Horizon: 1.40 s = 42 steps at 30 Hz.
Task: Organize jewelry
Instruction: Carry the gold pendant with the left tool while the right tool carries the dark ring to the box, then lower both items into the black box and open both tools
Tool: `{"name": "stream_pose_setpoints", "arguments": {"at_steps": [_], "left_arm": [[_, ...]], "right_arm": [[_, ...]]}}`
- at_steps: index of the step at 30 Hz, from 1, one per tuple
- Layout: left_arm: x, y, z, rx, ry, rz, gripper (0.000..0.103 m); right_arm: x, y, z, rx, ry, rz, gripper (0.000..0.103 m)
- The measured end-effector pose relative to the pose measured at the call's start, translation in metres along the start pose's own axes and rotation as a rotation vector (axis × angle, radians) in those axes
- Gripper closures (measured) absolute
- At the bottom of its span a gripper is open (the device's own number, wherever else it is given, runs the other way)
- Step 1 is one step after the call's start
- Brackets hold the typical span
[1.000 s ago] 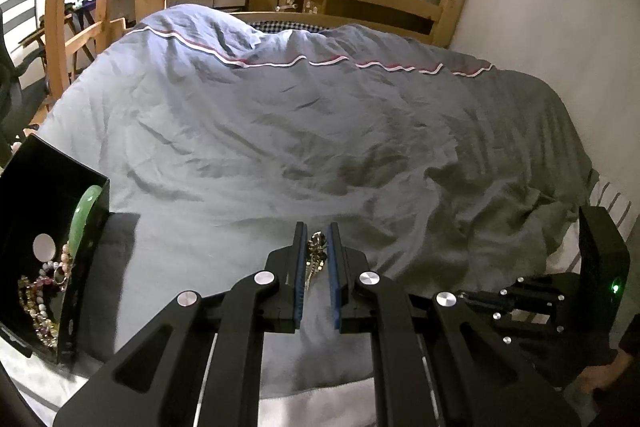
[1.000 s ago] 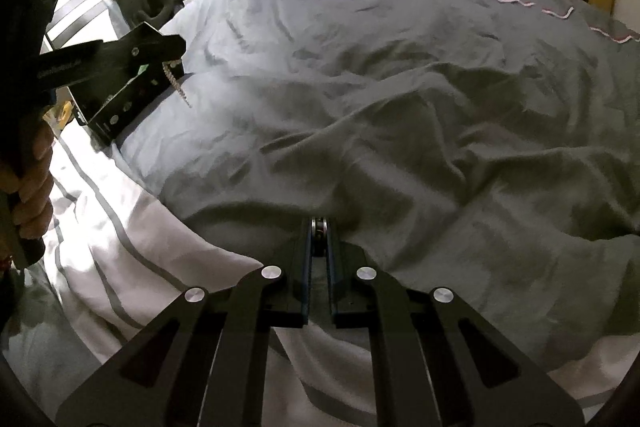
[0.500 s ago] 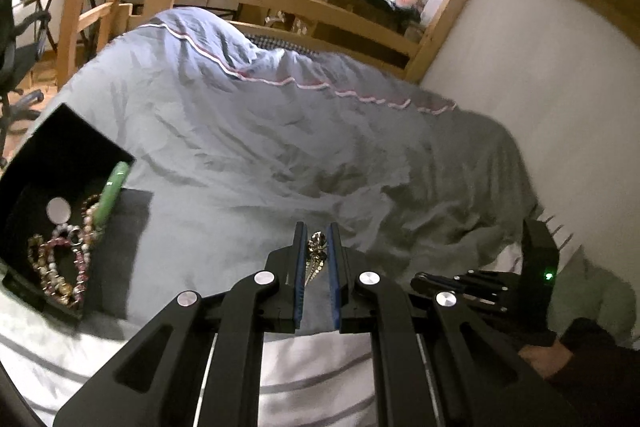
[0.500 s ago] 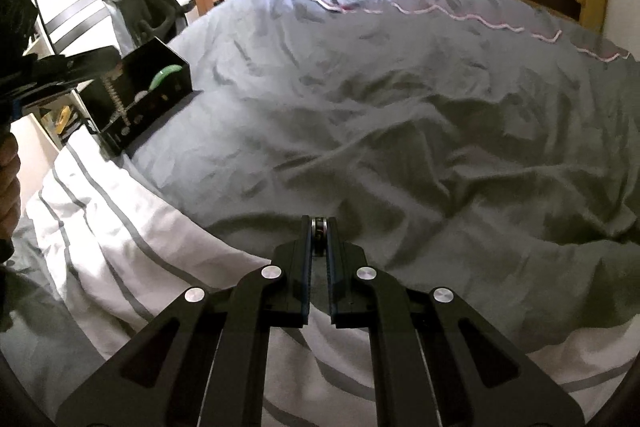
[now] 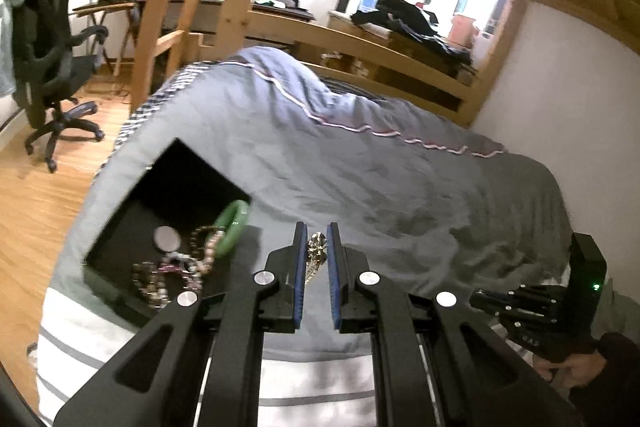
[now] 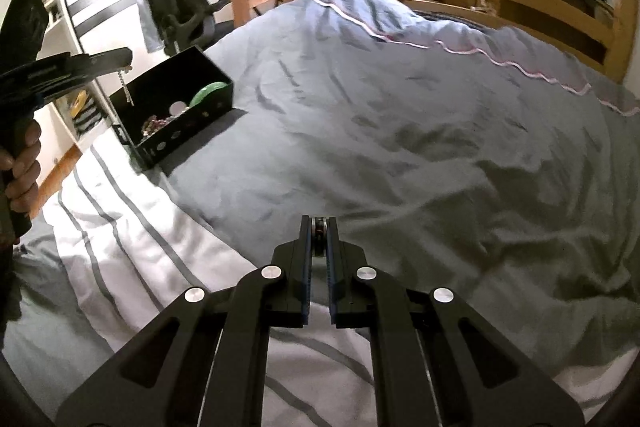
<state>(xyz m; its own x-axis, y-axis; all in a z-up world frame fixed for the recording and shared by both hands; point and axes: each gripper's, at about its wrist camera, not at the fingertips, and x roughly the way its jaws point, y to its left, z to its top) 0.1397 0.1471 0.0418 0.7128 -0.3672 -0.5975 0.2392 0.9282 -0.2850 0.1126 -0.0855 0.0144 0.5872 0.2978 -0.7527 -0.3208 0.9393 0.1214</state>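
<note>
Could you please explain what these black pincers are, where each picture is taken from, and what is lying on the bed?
There is no robot: a person holds a hand-operated two-finger gripper in each hand, and each gripper carries a wide-angle camera looking along its fingers. One picture comes from the left gripper, the other from the right gripper. Each view also catches the other gripper at its edge.

On the grey duvet sits an open black box containing a green bangle, beaded bracelets and a small round disc.

The left gripper is shut on a gold chain, which dangles near the box in the right view. The right gripper is shut on a small dark piece, too hidden to identify.
</note>
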Motion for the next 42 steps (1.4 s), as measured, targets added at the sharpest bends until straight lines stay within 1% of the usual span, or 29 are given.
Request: {"name": "stream_pose_setpoints", "arguments": {"at_steps": [3, 6, 8, 13, 18, 21, 23, 27, 30, 31, 32, 34, 36, 39, 42], "left_arm": [[0.000, 0.012, 0.002, -0.038, 0.001, 0.008, 0.093], [-0.001, 0.018, 0.002, -0.028, -0.001, 0.048, 0.093], [-0.001, 0.021, 0.002, -0.016, -0.002, 0.090, 0.093], [-0.002, 0.045, 0.004, -0.080, -0.005, 0.075, 0.093], [-0.002, 0.063, 0.003, -0.122, -0.009, 0.111, 0.093], [0.001, 0.072, 0.002, -0.141, -0.004, 0.112, 0.093], [0.004, 0.074, 0.001, -0.149, 0.004, 0.101, 0.093], [0.005, 0.077, 0.001, -0.154, 0.005, 0.112, 0.093], [0.006, 0.083, 0.002, -0.170, 0.001, 0.143, 0.093], [0.005, 0.086, 0.001, -0.176, 0.001, 0.170, 0.093], [0.006, 0.086, 0.001, -0.176, 0.003, 0.180, 0.093], [0.007, 0.087, 0.000, -0.169, 0.007, 0.196, 0.093], [0.008, 0.087, -0.002, -0.155, 0.013, 0.228, 0.093], [0.006, 0.088, -0.002, -0.158, 0.010, 0.229, 0.093], [0.003, 0.090, -0.001, -0.162, 0.003, 0.233, 0.093]], "right_arm": [[0.009, 0.020, 0.017, -0.043, 0.009, 0.017, 0.096], [0.019, 0.045, 0.037, -0.090, 0.009, 0.042, 0.096], [0.024, 0.058, 0.048, -0.116, 0.006, 0.051, 0.096], [0.043, 0.092, 0.077, -0.189, 0.009, 0.069, 0.096], [0.062, 0.123, 0.105, -0.238, 0.003, 0.103, 0.096], [0.075, 0.139, 0.116, -0.262, 0.005, 0.123, 0.096], [0.083, 0.148, 0.121, -0.273, 0.008, 0.134, 0.096], [0.099, 0.164, 0.125, -0.283, 0.012, 0.171, 0.096], [0.106, 0.172, 0.124, -0.290, 0.021, 0.186, 0.096], [0.109, 0.174, 0.124, -0.294, 0.026, 0.191, 0.096], [0.112, 0.176, 0.123, -0.294, 0.031, 0.197, 0.096], [0.114, 0.176, 0.123, -0.291, 0.040, 0.210, 0.096], [0.115, 0.179, 0.122, -0.308, 0.049, 0.213, 0.096], [0.118, 0.185, 0.123, -0.340, 0.060, 0.214, 0.096], [0.122, 0.187, 0.125, -0.333, 0.071, 0.223, 0.096]]}}
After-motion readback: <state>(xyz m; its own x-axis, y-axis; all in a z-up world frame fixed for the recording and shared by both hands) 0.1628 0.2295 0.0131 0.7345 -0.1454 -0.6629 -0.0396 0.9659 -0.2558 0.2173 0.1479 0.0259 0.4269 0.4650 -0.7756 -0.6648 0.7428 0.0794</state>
